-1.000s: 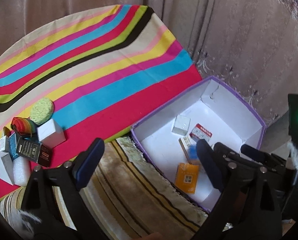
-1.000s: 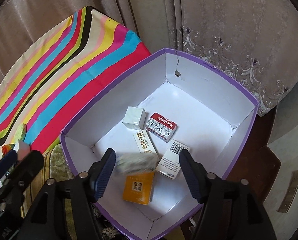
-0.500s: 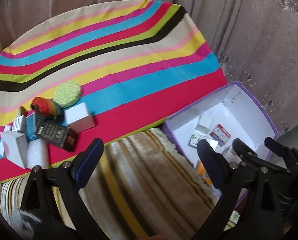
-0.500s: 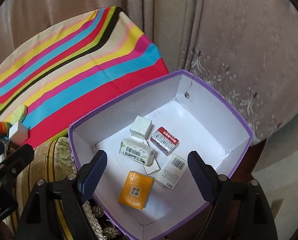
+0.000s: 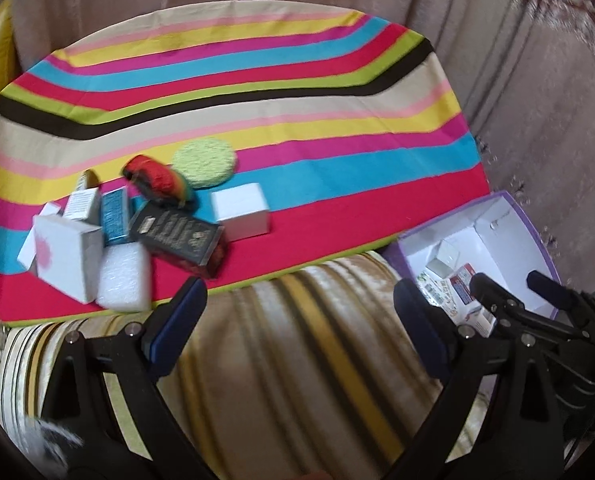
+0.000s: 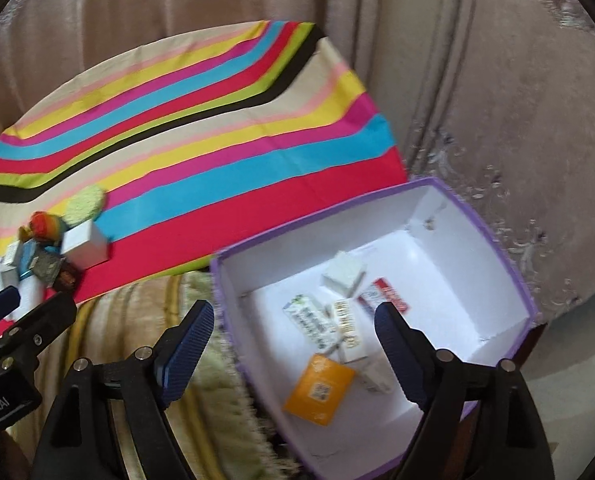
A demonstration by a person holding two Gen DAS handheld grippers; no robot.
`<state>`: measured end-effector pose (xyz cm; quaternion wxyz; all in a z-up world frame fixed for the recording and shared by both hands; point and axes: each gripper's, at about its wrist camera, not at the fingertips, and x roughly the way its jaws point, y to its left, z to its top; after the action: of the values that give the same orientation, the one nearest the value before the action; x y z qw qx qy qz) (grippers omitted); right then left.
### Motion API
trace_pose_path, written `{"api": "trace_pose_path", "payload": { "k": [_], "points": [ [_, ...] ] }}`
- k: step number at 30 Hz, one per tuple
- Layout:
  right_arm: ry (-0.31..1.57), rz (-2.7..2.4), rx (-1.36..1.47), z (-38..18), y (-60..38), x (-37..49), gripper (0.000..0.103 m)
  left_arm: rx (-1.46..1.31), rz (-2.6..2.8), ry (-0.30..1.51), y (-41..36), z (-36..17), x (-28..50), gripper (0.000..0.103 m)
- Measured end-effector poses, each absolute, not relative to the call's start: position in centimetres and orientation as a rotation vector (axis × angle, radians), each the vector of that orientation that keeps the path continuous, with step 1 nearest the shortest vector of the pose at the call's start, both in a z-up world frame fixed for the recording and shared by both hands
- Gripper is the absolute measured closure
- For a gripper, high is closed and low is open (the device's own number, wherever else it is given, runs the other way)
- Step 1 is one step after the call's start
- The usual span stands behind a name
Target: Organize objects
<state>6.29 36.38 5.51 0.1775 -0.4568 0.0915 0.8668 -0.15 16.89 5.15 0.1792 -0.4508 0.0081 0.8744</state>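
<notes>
- The purple-rimmed box [image 6: 493,240] sits open beside the striped cloth [image 6: 225,152], its white inside facing up.
- Inside it lie a small white cube box [image 6: 343,274] toward the far wall, a red-and-white packet [image 6: 385,294] just beside it, a green-printed white carton [image 6: 307,320], a narrow cream carton with yellow lettering [image 6: 347,326] and an orange packet [image 6: 320,388] nearest the near wall. The cartons in the middle overlap; motion blur hides their labels.
- The right gripper [image 6: 295,354] hangs over the box's near edge, fingers spread wide and holding nothing.
- The left gripper [image 5: 299,320] is over the brown striped rug [image 5: 297,360], fingers likewise wide apart and empty.
- On the cloth's near left part a cluster waits: a white box [image 5: 241,210], a round green pad [image 5: 205,162], a rainbow-coloured bundle [image 5: 157,176], a black carton [image 5: 177,238], a teal carton [image 5: 115,212], a white foam block [image 5: 123,278] and a white box with a pink mark [image 5: 67,260], most of them touching.
</notes>
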Motion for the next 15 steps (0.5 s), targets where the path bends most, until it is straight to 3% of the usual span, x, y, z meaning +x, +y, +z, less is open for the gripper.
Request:
{"api": "trace_pose_path", "payload": {
  "k": [15],
  "points": [
    [0.117,2.662,-1.415,5.0,29.3,3.0,0.019,-1.382,2.574,-0.399,3.9,3.6,-0.8,0.007]
  ]
}}
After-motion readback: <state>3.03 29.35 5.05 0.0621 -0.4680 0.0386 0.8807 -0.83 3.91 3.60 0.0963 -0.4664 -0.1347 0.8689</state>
